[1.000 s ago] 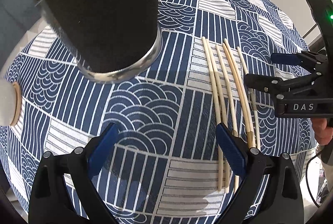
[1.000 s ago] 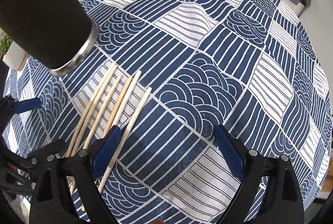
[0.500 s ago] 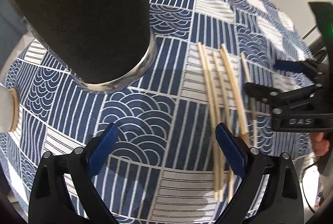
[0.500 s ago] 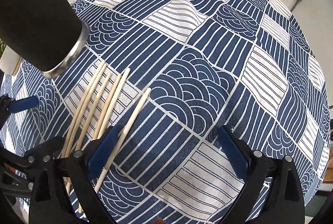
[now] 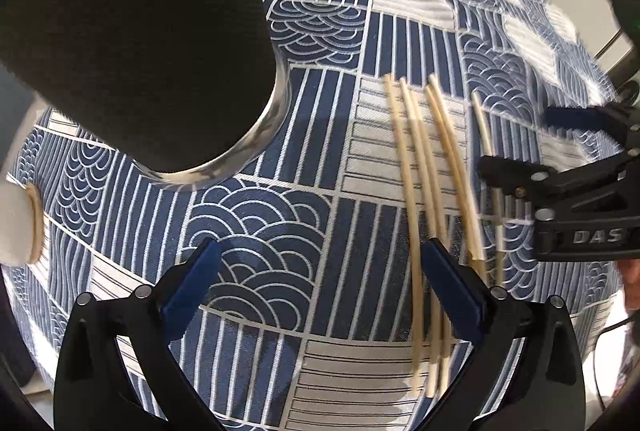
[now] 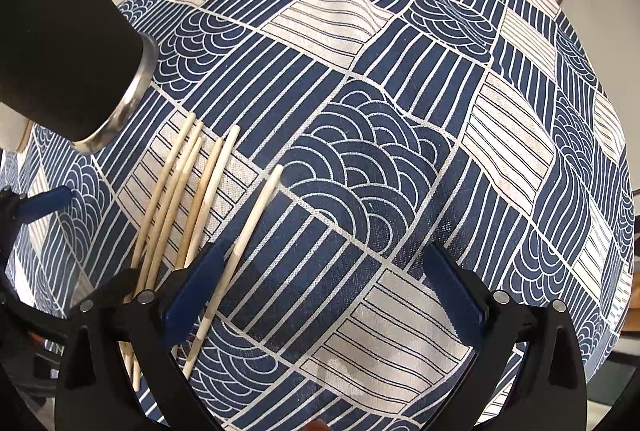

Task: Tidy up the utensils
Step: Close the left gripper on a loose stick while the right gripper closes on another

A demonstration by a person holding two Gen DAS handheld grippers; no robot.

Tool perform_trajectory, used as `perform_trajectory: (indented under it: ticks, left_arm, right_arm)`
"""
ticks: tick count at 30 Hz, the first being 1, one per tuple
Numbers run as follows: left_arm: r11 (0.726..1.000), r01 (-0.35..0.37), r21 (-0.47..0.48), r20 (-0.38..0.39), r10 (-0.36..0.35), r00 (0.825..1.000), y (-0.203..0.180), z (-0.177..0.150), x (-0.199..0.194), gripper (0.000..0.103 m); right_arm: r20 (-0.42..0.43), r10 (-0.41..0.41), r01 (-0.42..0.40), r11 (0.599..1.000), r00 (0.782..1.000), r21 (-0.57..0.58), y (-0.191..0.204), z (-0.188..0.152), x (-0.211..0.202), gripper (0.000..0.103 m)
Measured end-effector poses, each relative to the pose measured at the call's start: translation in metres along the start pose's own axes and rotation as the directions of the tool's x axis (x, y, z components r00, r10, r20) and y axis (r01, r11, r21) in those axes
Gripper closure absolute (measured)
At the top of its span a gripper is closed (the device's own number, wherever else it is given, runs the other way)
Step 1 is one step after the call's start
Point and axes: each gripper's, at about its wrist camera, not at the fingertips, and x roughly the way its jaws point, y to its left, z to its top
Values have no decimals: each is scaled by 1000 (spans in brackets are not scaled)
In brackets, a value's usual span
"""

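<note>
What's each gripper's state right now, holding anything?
Left gripper: open, holding nothing, chopsticks lying on the cloth by its right finger.
Right gripper: open, holding nothing.

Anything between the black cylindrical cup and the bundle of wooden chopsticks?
Only bare patterned tablecloth between black cup and chopsticks; the right wrist view shows it.

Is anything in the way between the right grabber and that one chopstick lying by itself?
Nothing visible is. The right hand-held gripper is open above the patterned tablecloth, and the lone chopstick lies flat just beside its left finger, uncovered. The other chopsticks and the black cup sit further left, off to the side.
</note>
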Motion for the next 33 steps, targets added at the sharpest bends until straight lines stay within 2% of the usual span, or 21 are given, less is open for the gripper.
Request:
perform_trajectory:
  ticks: [7, 9, 12, 14, 15, 16, 17, 18, 19, 20, 21, 22, 26, 33]
  left_arm:
    - [999, -6, -43, 3, 6, 1000, 6, 0, 5, 6]
    - [998, -12, -62, 3, 12, 1000, 7, -1, 4, 9]
    - [994, -22, -103, 5, 23, 1000, 12, -5, 0, 24]
    - [993, -25, -113, 5, 25, 1000, 11, -7, -4, 38]
    - [993, -25, -114, 2, 25, 1000, 11, -9, -6, 41]
    - [993, -25, -115, 2, 25, 1000, 12, -10, -7, 48]
    - [993, -24, -119, 0, 24, 1000, 12, -12, -9, 56]
    - [992, -25, -125, -2, 25, 1000, 14, -14, -10, 61]
    - [991, -24, -130, -5, 24, 1000, 16, -17, -12, 72]
    - [990, -19, -137, -10, 18, 1000, 17, -21, -13, 85]
    - [989, -14, -146, -17, 12, 1000, 17, -24, -14, 92]
    - [988, -13, -152, -20, 10, 1000, 16, -27, -15, 96]
    - [987, -12, -162, -27, 7, 1000, 20, -36, -19, 97]
    - [960, 3, -281, -61, -21, 998, 30, -64, -27, 98]
  right_arm:
    - [-44, 2, -2, 1000, 999, -4, -1, 23, 10, 6]
    - [-47, 0, 0, 1000, 999, 8, 2, 27, 10, 7]
    - [-47, -8, 9, 1000, 999, 20, 1, 27, 10, 9]
    - [-42, -9, 10, 1000, 999, 22, -1, 28, 9, 16]
    - [-37, -9, 10, 1000, 999, 23, -3, 27, 7, 27]
    - [-30, -10, 11, 1000, 999, 22, -5, 28, 4, 40]
    - [-25, -8, 9, 1000, 1000, 20, -7, 28, 1, 47]
    - [-20, -7, 8, 1000, 1000, 16, -9, 28, -2, 61]
    - [-16, -8, 8, 1000, 1000, 12, -11, 28, -3, 75]
    - [-14, -7, 8, 1000, 1000, 9, -14, 29, -4, 81]
    - [-15, -10, 10, 1000, 1000, 12, -17, 29, -5, 92]
    - [-17, -15, 16, 1000, 1000, 17, -20, 30, -4, 96]
    - [-13, 10, -10, 1000, 1000, 17, -32, 30, -5, 97]
    - [-38, 84, -83, 996, 996, 18, -55, 36, -8, 101]
